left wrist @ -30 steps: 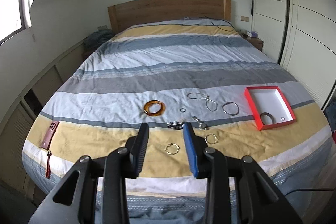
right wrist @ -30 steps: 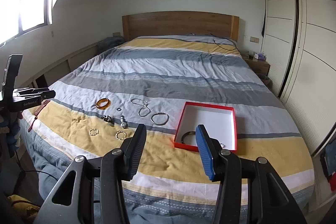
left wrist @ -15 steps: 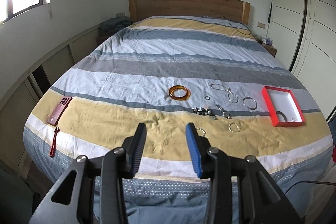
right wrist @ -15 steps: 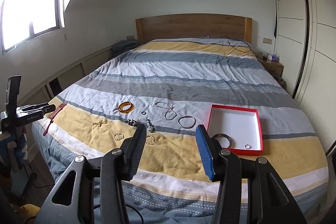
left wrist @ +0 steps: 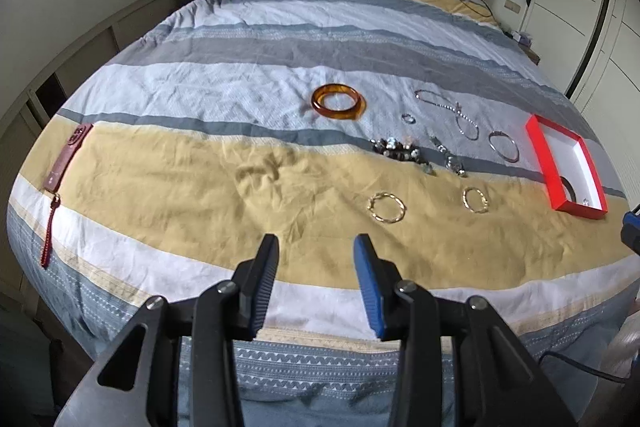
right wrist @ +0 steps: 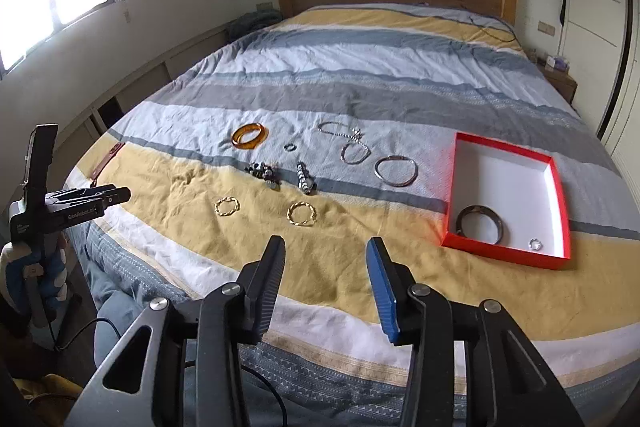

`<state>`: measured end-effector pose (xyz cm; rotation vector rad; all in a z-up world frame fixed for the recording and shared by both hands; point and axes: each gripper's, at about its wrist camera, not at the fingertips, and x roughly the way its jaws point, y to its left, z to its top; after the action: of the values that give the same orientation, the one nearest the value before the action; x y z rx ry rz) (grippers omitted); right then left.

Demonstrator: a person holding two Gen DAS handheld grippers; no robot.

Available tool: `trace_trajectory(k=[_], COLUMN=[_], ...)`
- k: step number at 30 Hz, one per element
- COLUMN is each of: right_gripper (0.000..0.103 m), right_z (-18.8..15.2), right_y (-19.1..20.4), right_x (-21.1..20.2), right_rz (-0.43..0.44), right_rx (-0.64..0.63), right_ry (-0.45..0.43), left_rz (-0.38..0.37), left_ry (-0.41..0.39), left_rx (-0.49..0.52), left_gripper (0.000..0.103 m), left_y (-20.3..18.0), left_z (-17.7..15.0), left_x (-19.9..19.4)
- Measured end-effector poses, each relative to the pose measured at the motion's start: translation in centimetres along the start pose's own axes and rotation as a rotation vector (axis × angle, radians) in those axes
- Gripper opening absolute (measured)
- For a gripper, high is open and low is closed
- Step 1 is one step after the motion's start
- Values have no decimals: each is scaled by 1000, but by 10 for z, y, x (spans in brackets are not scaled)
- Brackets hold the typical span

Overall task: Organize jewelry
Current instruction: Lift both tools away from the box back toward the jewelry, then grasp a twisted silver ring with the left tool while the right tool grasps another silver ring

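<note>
The jewelry lay spread across the near end of the bed (right wrist: 360,267), loosely sorted in rows, and the red box (right wrist: 558,187) sat to the right of it on the same yellow stripe — evidently the place the pieces were meant to end up, since a dark bangle (right wrist: 479,221) and a small silver ring (right wrist: 535,244) already rested inside it against the near wall.

Outside the box, an amber bangle (left wrist: 338,102) lay farthest back on the pale stripe, glossy and thick. Right of it were a tiny ring (left wrist: 408,118), a thin silver chain (left wrist: 456,113) in a loose curl, and a plain silver bangle (left wrist: 503,146) nearest the box. A dark beaded bracelet (left wrist: 400,151) and a chunky silver bracelet (left wrist: 450,157) lay bunched along the grey line. Nearest the edge were two twisted gold hoops, the left hoop (left wrist: 386,207) and the right hoop (left wrist: 475,199), flat and well apart.

The left gripper (left wrist: 316,255) hung above the yellow stripe just short of the left hoop, fingers moderately apart with nothing between them. The right gripper (right wrist: 326,259) pointed at the bedding below the right hoop, its jaws closing on nothing but air. Each seemed lined up for the hoop closest to it — the small flat pieces would likely need a low, careful pinch.
</note>
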<state>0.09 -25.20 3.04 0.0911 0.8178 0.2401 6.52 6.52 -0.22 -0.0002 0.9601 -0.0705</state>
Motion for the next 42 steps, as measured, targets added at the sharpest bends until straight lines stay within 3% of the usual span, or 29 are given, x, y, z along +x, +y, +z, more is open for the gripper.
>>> trace_trajectory(k=[8, 17, 23, 28, 37, 40, 42], right_gripper=[35, 33, 31, 24, 24, 21, 14], right_z=[11, 30, 39, 34, 26, 26, 26], right_y=[2, 3, 2, 0, 4, 8, 7], right_x=[86, 162, 197, 224, 247, 248, 247], right_rz=[61, 124, 142, 137, 122, 109, 105], right_rx=[-11, 2, 1, 3, -28, -47, -41], right_ry=[127, 195, 225, 278, 312, 308, 300], left_rz=[-80, -133, -93, -53, -16, -13, -8], left_ry=[99, 184, 213, 235, 235, 224, 219], left_rx=[-8, -32, 5, 58, 85, 80, 81], left_gripper=[37, 37, 36, 36, 36, 33, 24], left_y=[-17, -28, -35, -44, -51, -52, -52], left_z=[8, 23, 22, 23, 25, 24, 24], left_x=[66, 125, 147, 161, 173, 172, 170])
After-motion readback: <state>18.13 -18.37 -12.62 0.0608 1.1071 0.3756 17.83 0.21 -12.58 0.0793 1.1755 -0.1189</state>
